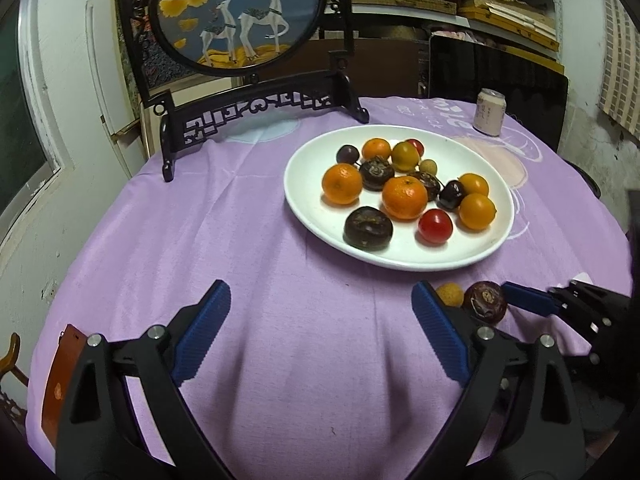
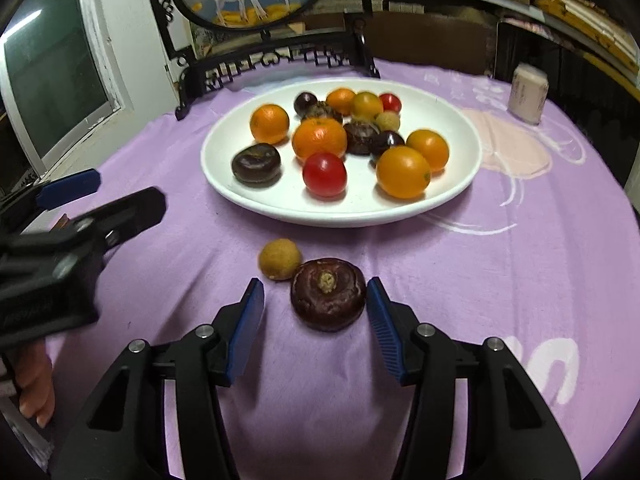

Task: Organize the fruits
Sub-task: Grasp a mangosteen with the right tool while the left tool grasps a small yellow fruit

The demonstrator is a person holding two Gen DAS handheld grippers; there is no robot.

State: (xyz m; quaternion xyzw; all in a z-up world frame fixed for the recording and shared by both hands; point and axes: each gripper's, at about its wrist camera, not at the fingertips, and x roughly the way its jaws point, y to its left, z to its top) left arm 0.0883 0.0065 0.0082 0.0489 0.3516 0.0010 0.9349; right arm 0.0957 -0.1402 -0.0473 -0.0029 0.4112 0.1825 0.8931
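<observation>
A white plate [image 1: 312, 216] [image 2: 224, 192] on the purple cloth holds several oranges, red tomatoes and dark chestnut-like fruits. In front of the plate a dark brown fruit [image 2: 328, 294] [image 1: 485, 302] and a small tan longan [image 2: 279, 259] [image 1: 449, 294] lie on the cloth, touching. My right gripper [image 2: 316, 300] is open, its blue fingers on either side of the dark fruit, the right pad close to it. My left gripper [image 1: 320, 304] is open and empty over bare cloth, left of those two fruits.
A carved black stand [image 1: 256, 108] with a round deer picture [image 1: 240, 12] stands at the back left of the table. A pale can [image 1: 489, 112] [image 2: 528, 94] stands at the back right. Shelves and a dark chair back [image 1: 500, 80] lie behind.
</observation>
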